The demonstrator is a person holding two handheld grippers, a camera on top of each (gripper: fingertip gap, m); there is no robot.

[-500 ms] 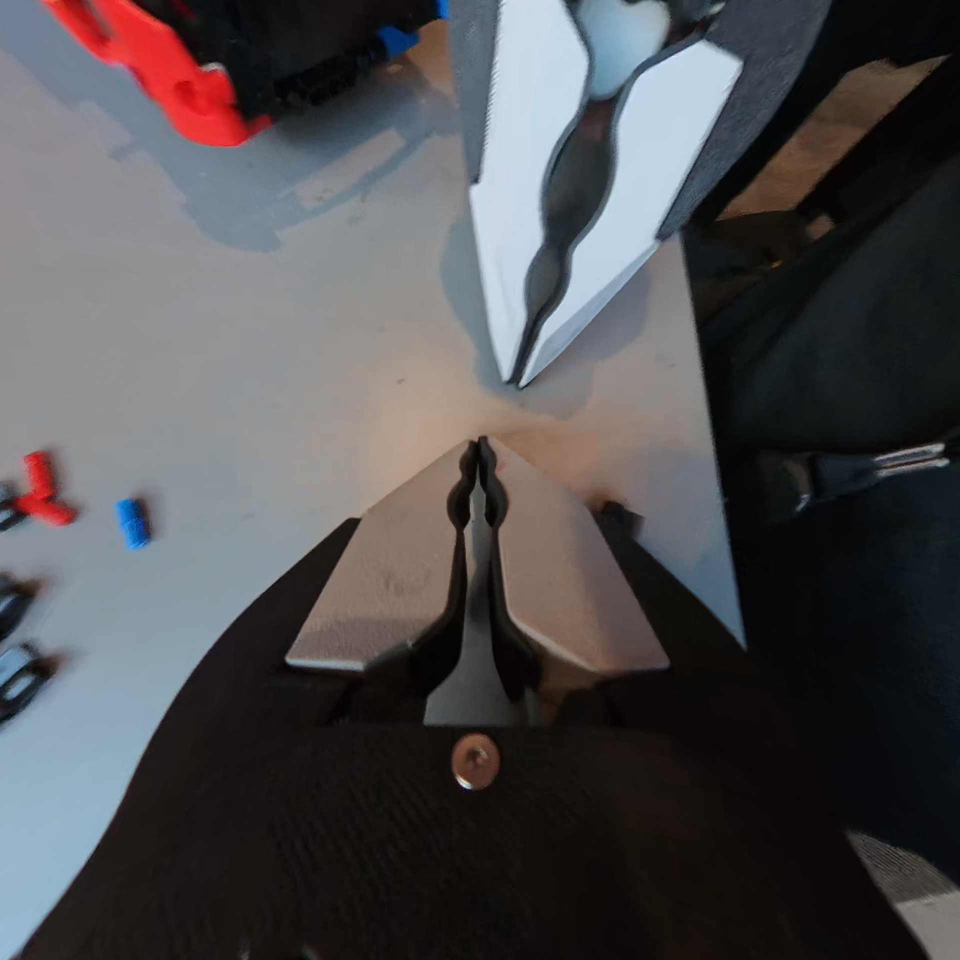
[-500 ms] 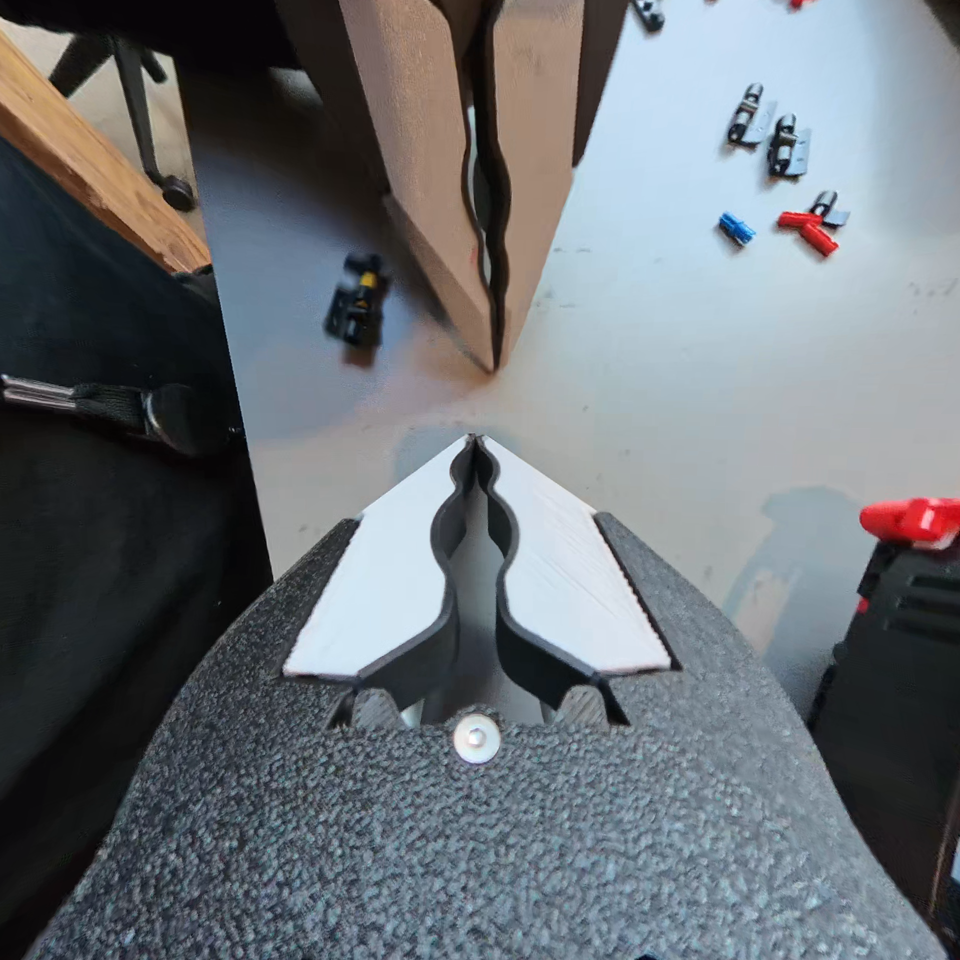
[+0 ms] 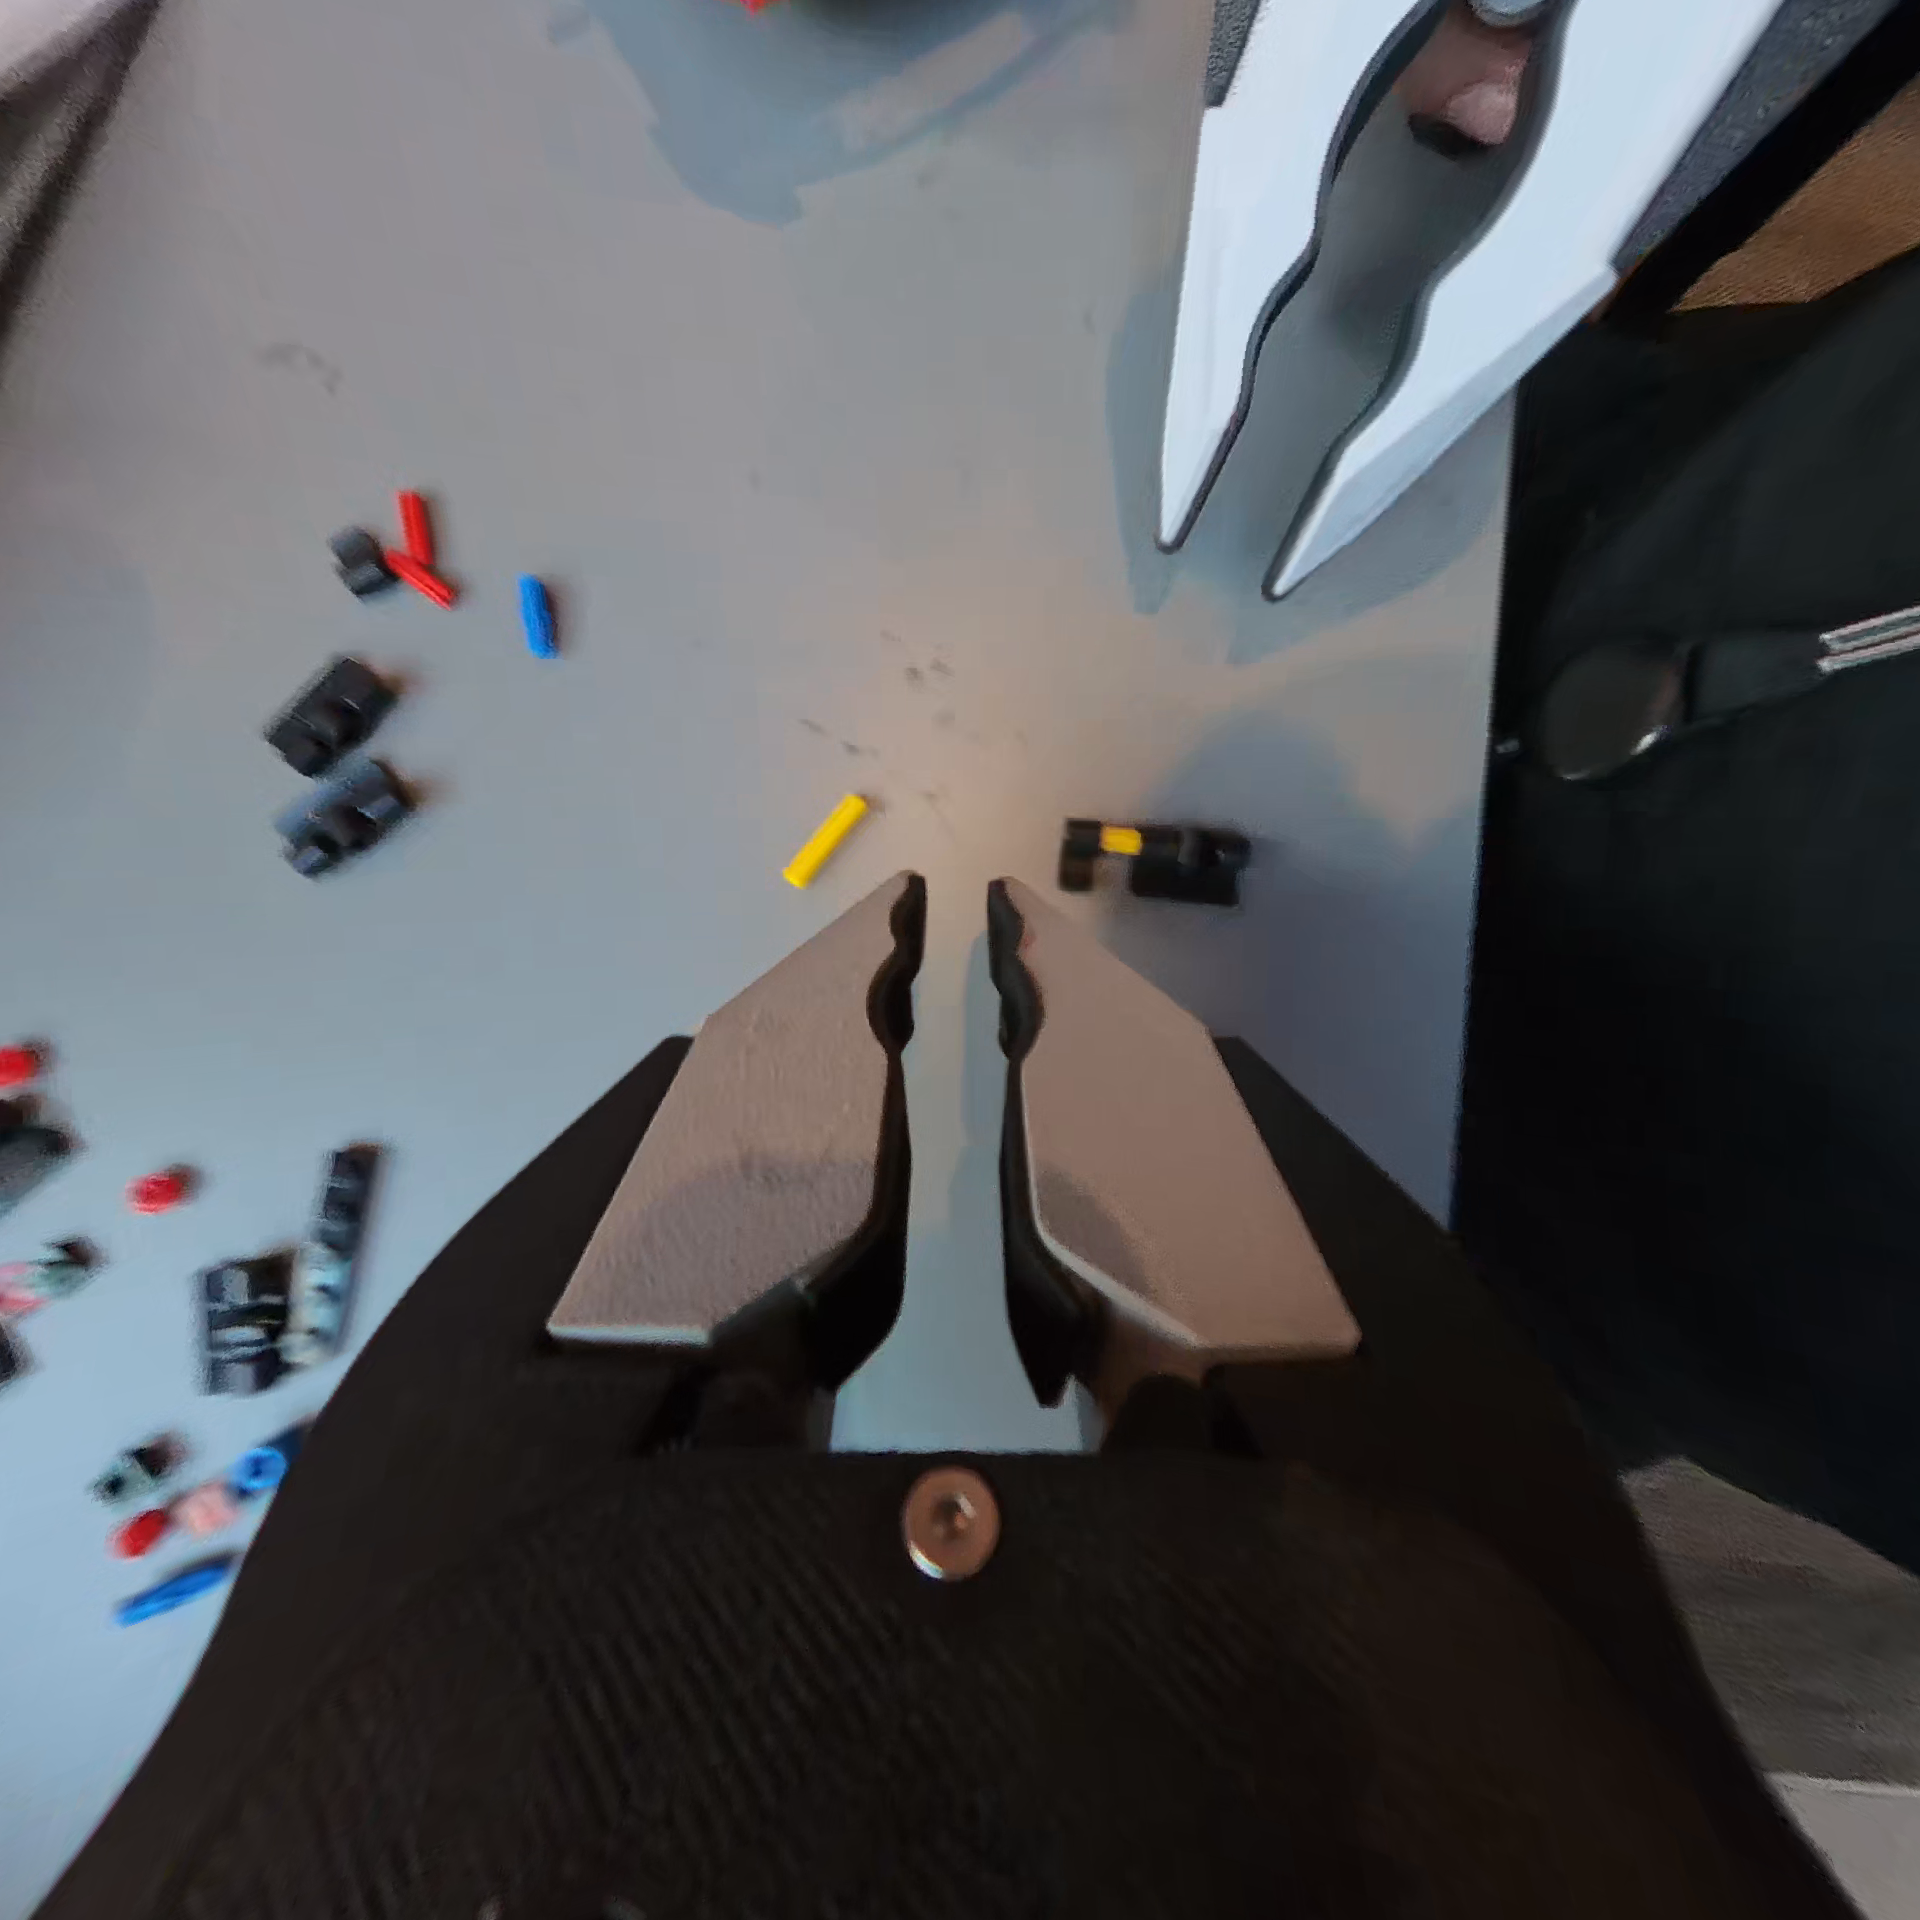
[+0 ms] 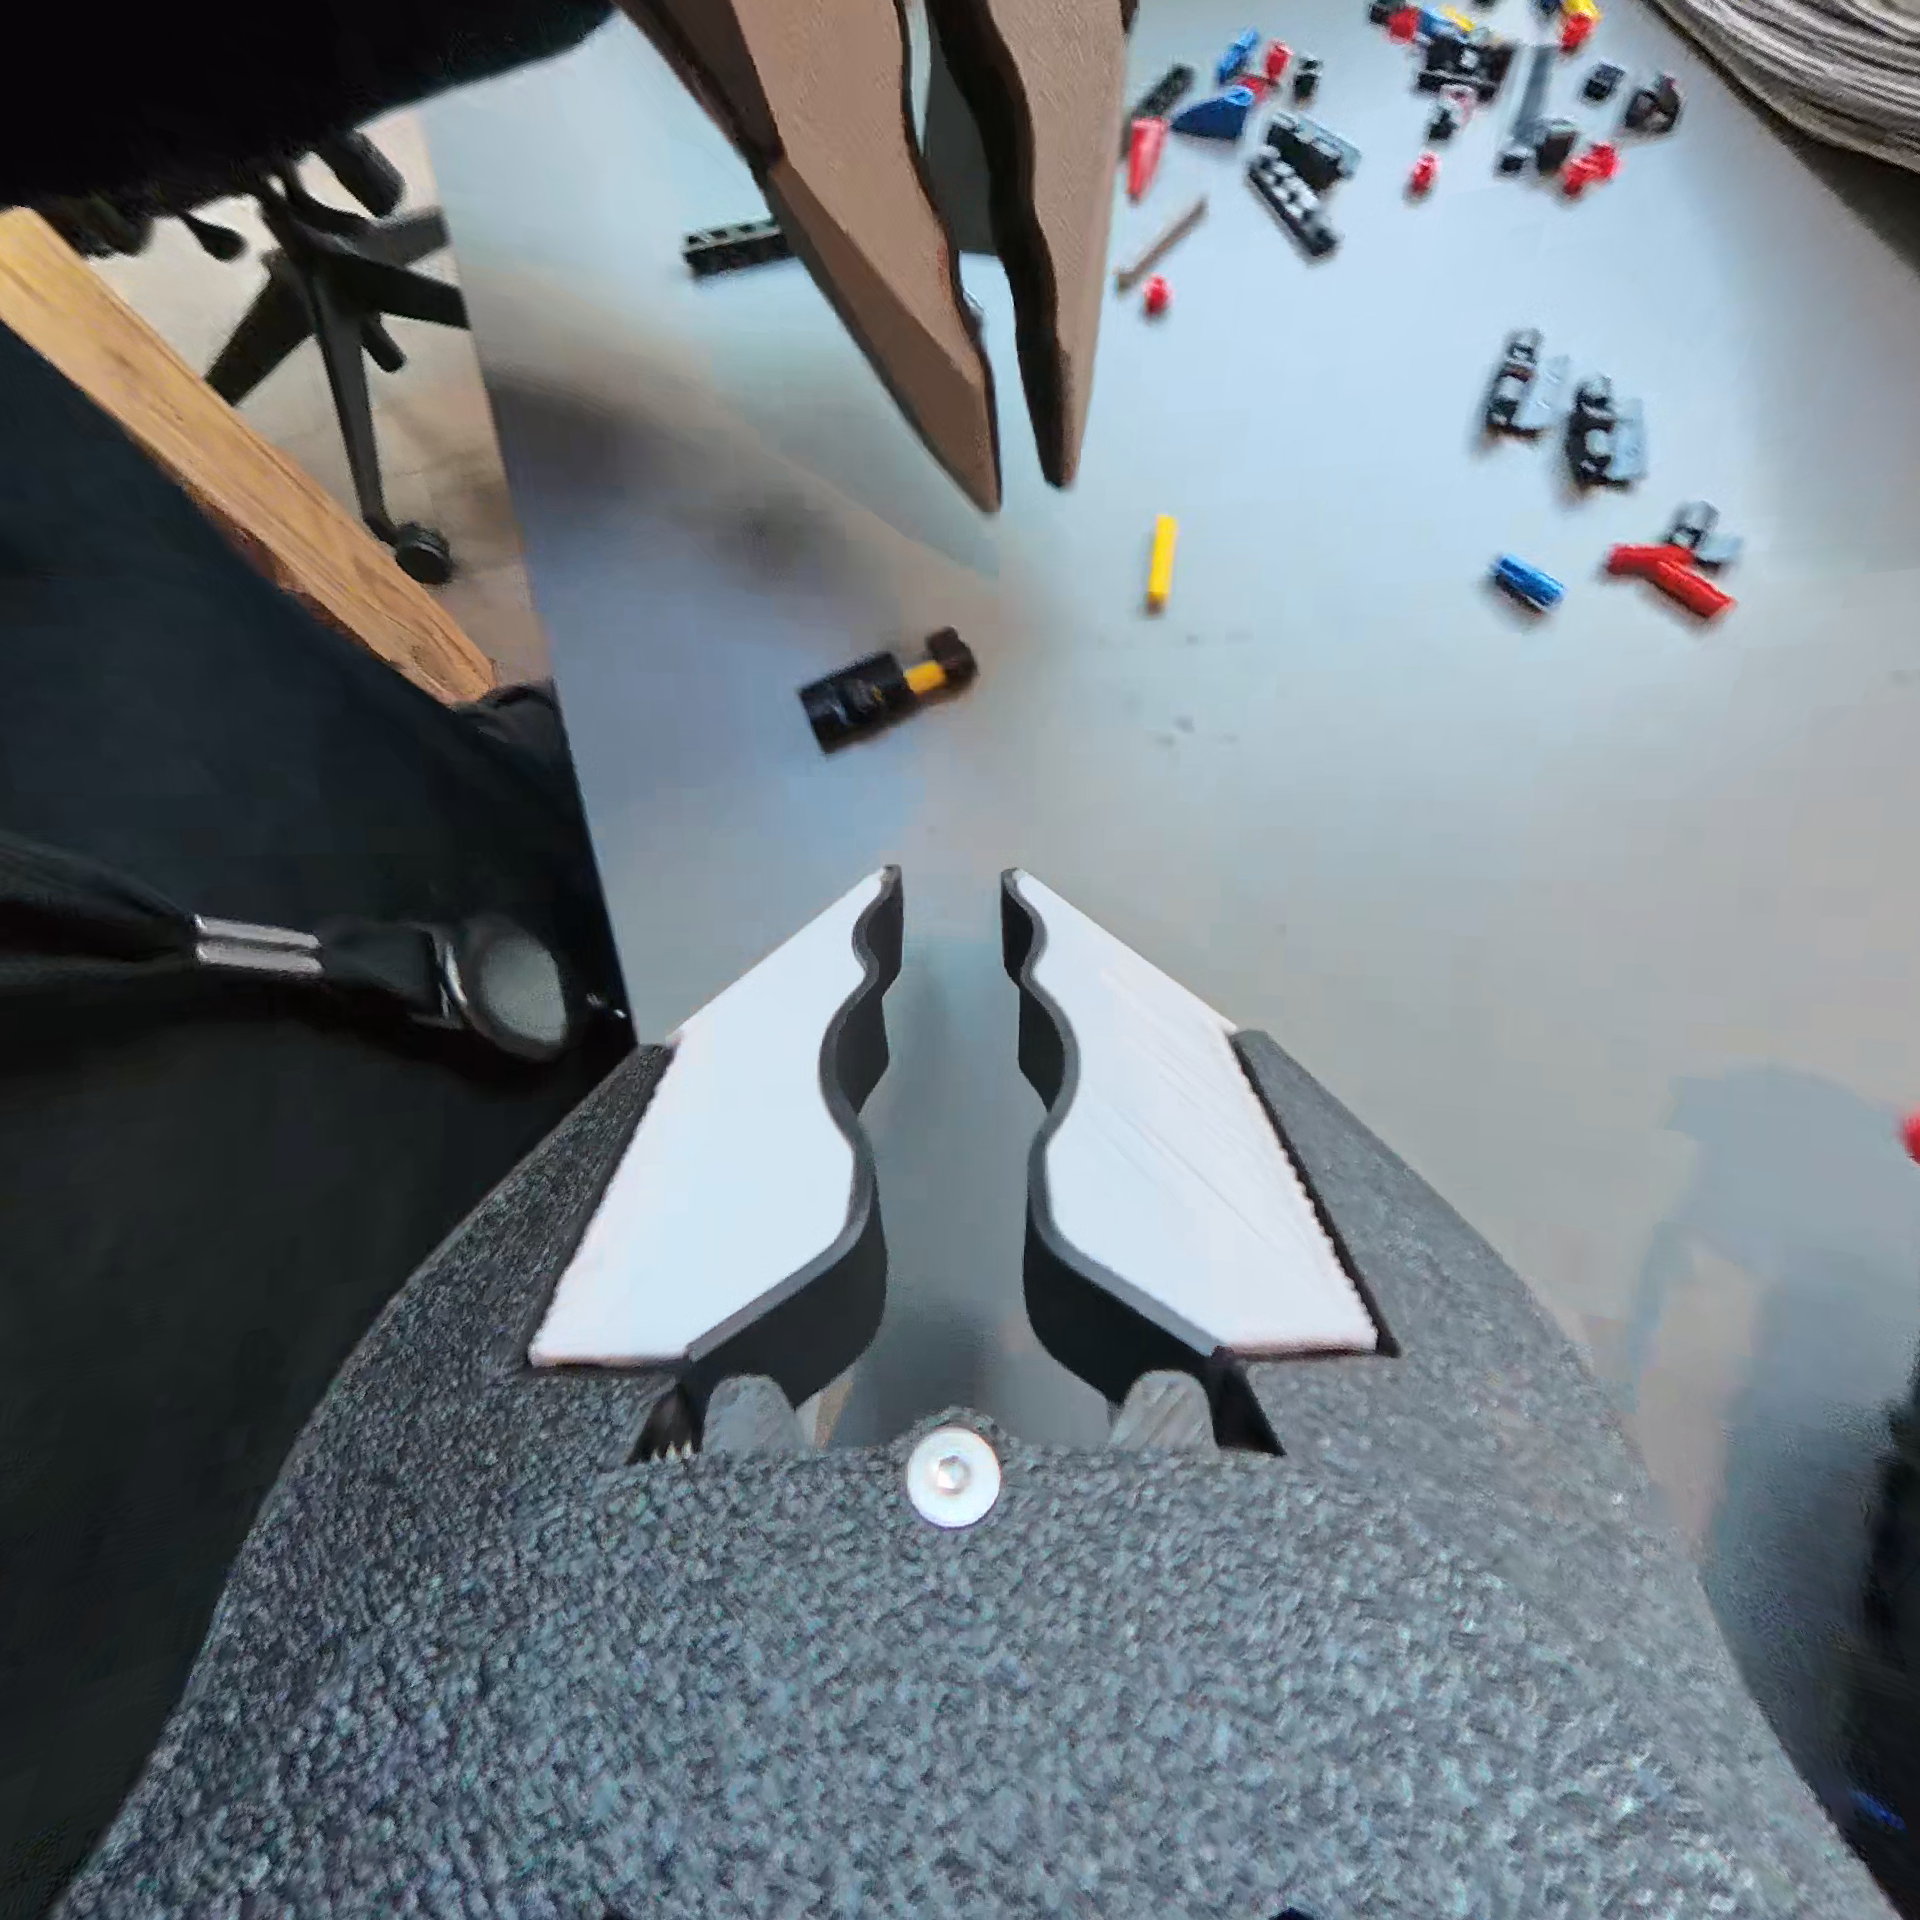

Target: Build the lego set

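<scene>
Near the grey table's front edge lie a yellow pin and a small black-and-yellow piece, bare surface around them; left gripper and right gripper hover tip to tip, both narrowly parted, empty

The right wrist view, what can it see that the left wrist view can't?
Only the right wrist view shows a black office chair base, a wooden tabletop edge and a long black studded plate. Only the left wrist view shows a short black plate among blurred pieces nearby. Both show the loose yellow pin, the small black-and-yellow assembly, the blue pin and both open grippers.
</scene>
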